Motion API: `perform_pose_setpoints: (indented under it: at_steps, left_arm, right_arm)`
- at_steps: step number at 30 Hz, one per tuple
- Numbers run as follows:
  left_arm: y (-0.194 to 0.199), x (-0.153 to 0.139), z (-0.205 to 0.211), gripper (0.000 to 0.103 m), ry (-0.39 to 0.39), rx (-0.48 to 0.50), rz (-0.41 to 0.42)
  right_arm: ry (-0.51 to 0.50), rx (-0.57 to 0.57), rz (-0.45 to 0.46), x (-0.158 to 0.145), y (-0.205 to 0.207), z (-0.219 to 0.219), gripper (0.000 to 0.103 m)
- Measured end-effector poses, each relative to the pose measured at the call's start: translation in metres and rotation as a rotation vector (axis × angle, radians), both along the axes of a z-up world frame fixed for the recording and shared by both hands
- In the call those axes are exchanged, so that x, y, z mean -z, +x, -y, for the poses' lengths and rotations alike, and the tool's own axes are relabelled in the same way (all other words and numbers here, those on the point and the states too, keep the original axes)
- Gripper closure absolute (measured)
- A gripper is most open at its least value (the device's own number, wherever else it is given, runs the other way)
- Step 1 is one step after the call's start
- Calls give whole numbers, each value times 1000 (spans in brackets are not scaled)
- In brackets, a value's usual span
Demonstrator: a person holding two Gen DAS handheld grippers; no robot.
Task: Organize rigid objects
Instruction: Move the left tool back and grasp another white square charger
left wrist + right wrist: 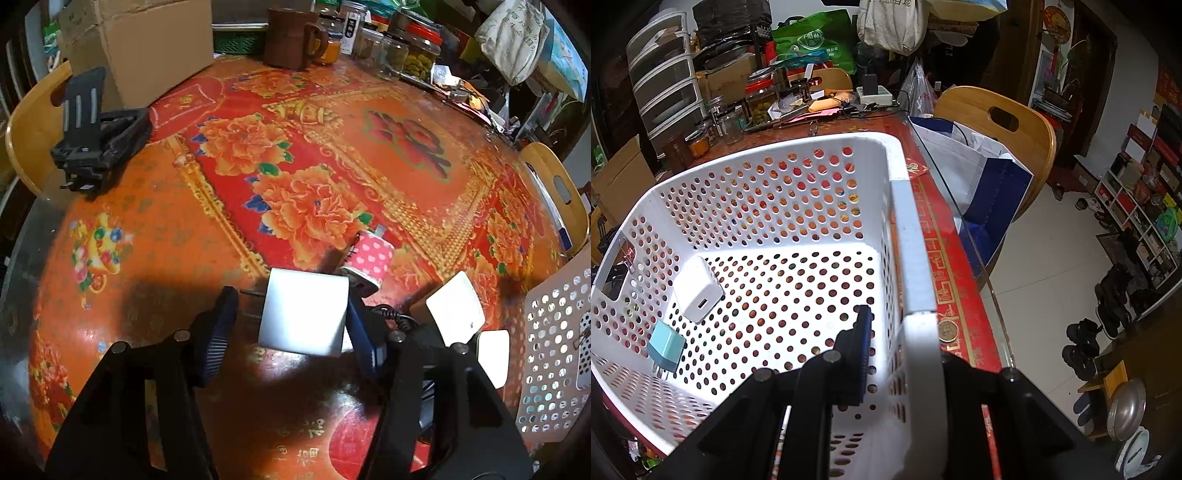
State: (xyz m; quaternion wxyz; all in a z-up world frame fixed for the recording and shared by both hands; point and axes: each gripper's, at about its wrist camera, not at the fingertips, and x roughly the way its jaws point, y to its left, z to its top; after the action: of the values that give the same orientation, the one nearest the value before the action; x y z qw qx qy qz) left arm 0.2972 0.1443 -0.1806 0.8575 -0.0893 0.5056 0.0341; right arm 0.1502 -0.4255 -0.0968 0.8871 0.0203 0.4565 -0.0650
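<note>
In the left wrist view my left gripper (291, 321) is open around a white cube charger (304, 314) that rests on the red flowered tablecloth (258, 166); only the right finger (364, 343) seems to touch it. A pink dotted tape roll (369, 258), a white adapter (456, 308) and a black cable lie just beyond. In the right wrist view my right gripper (905, 354) is shut on the near right wall of the white perforated basket (916, 258). Inside it lie a white charger (698, 290) and a light blue plug (666, 349).
A black phone stand (99, 136), a cardboard box (140, 48), a brown mug (291, 38) and several jars (406, 51) stand at the table's far side. Wooden chairs (1001, 125) flank the table. The basket wall (554, 350) is at the left view's right edge.
</note>
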Motion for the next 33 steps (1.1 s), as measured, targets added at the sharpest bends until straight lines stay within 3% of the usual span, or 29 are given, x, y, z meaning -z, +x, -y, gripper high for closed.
perform_pose_setpoints:
  at_steps: [8, 18, 33]
  left_arm:
    - [-22, -44, 10, 48, 99, -21, 132]
    - [-53, -108, 40, 48, 167, 5, 292]
    - [-76, -157, 117, 48, 242, 108, 364]
  right_arm:
    - [9, -7, 8, 0, 0, 1, 87]
    - [8, -16, 12, 0, -1, 0, 87]
    - [0, -26, 11, 0, 0, -3, 87]
